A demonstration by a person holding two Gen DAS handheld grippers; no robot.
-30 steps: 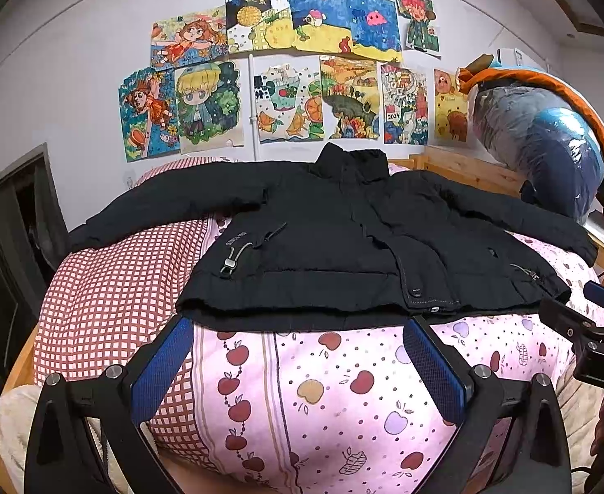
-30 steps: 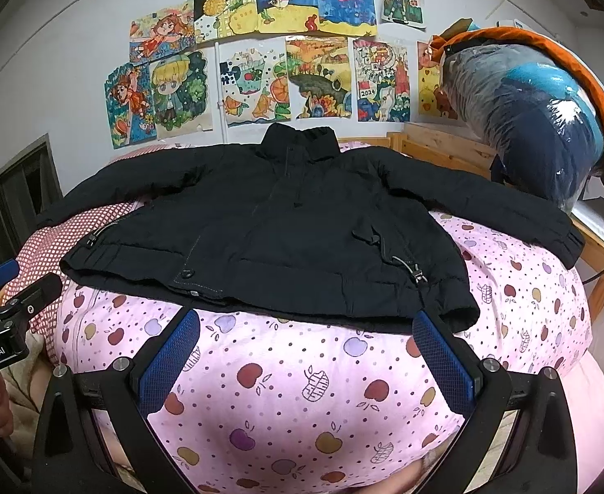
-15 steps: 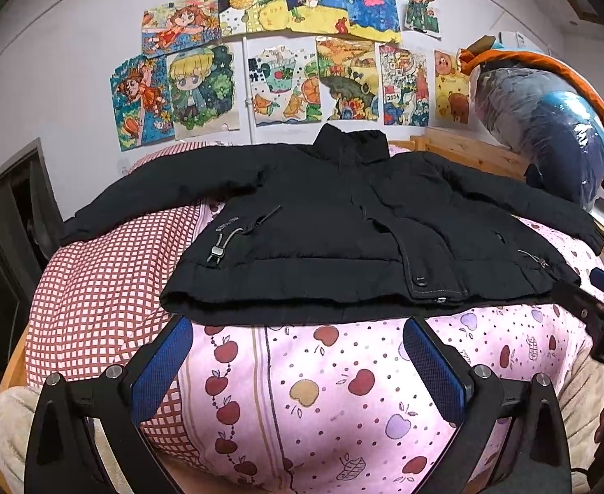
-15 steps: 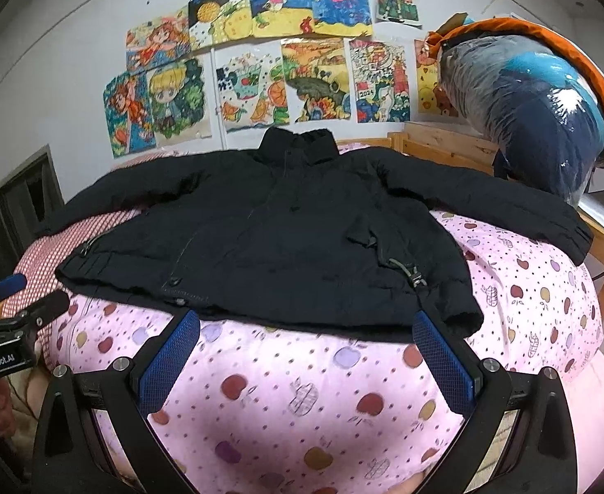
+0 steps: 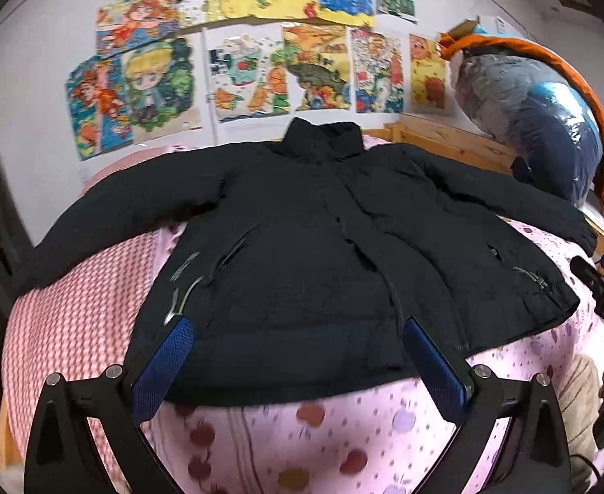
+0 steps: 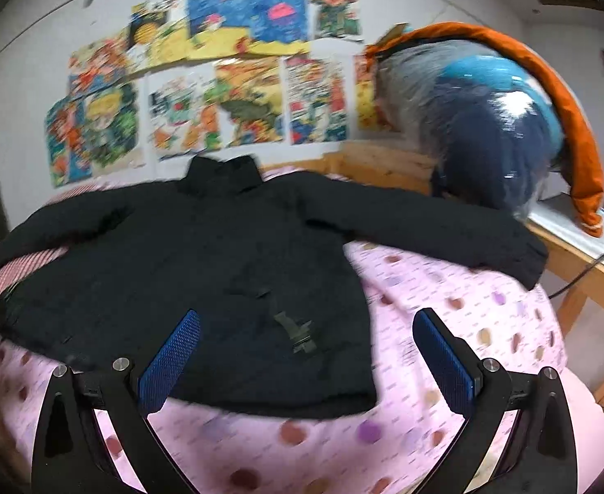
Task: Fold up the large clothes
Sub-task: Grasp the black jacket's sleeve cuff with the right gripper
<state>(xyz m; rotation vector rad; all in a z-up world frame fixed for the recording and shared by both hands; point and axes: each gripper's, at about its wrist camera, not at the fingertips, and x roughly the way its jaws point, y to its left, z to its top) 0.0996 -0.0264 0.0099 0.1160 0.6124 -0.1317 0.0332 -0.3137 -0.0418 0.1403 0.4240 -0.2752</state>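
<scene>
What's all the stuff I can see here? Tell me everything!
jacket: one, black, spread flat on the bed, sleeves out.
quilt: one, pink with spots, under the jacket.
checked cover: one, red and white, bed's left part.
drawings: many, colourful, on the wall.
bundle in plastic: one, blue and grey, right of the bed, with an orange cloth draped over it.
bed frame: one, wooden, behind the jacket.
left tongs: open, blue pads, over the hem.
right tongs: open, blue pads, over the hem corner.
</scene>
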